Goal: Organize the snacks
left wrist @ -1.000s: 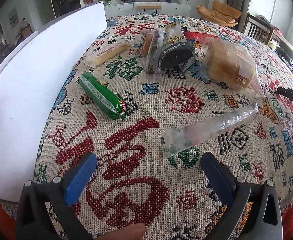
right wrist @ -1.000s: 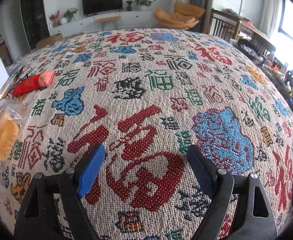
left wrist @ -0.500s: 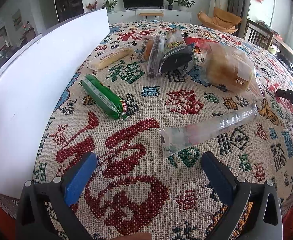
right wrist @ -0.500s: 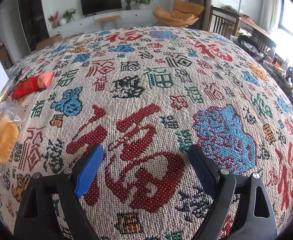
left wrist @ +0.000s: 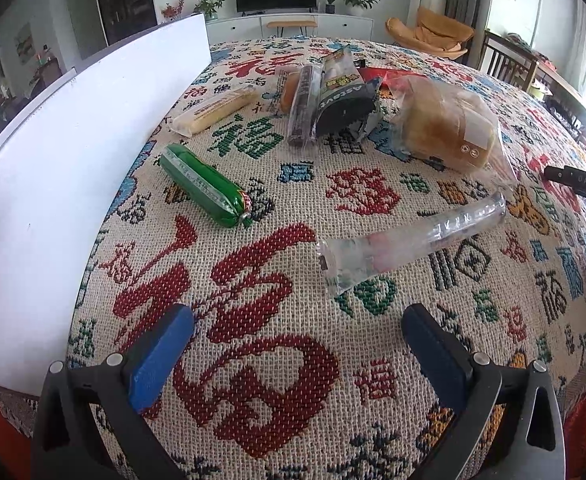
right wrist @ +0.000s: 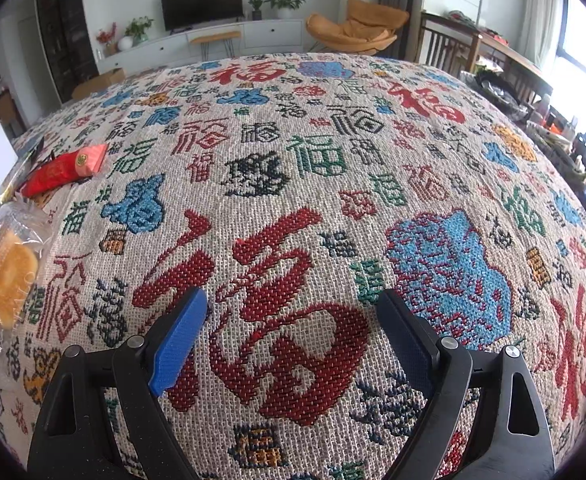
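Snacks scattered on the patterned tablecloth, both claws empty.

The left gripper gapes wide at lower frame; a clear tube packet lies just above it, a green sausage at centre left, bagged bread upper right. The right gripper is spread wide too, a red packet far upper left.

the left gripper has eased back and up from the bench, so the snacks sit a touch farther off; a fingertip seen at the bottom edge a second ago is gone. the right gripper has pulled back slightly too.
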